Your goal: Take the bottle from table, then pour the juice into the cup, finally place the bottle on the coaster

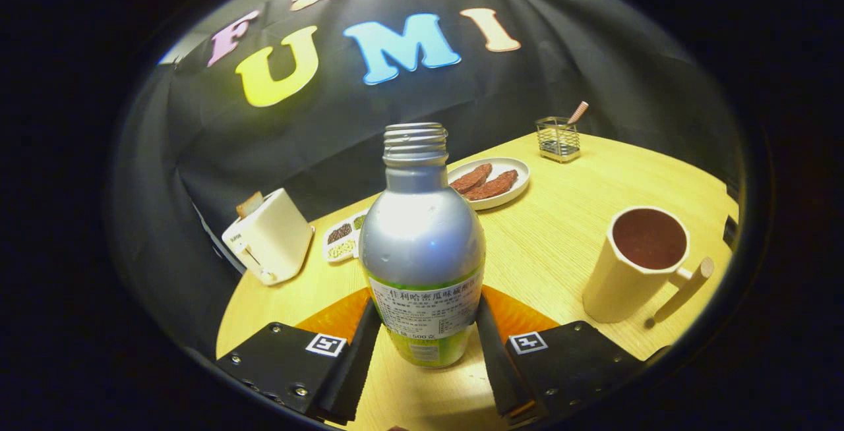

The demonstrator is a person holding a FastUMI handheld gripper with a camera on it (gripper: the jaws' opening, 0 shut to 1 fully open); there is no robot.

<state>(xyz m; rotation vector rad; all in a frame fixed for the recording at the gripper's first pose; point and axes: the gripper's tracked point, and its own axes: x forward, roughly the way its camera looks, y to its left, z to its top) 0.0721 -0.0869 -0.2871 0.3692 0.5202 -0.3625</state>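
Note:
A silver bottle (pixel 422 233) with a green-and-white label and an uncapped threaded neck stands upright between my fingers. My gripper (pixel 427 312) is shut on it, both fingers (pixel 366 339) pressing the label's sides. An orange coaster (pixel 333 319) lies flat on the table under and just behind the bottle's base, showing on both sides of it. I cannot tell whether the base touches the coaster or the table. A cream cup (pixel 626 273) with a wooden handle stands ahead of the right finger, holding dark liquid.
On the wooden table (pixel 560 220), a white toaster (pixel 270 236) stands beyond the left finger, with a small tray of grains (pixel 343 236) beside it. Farther back are a plate of brown slices (pixel 491 184) and a wire holder (pixel 558 139). The black cloth wall rises behind.

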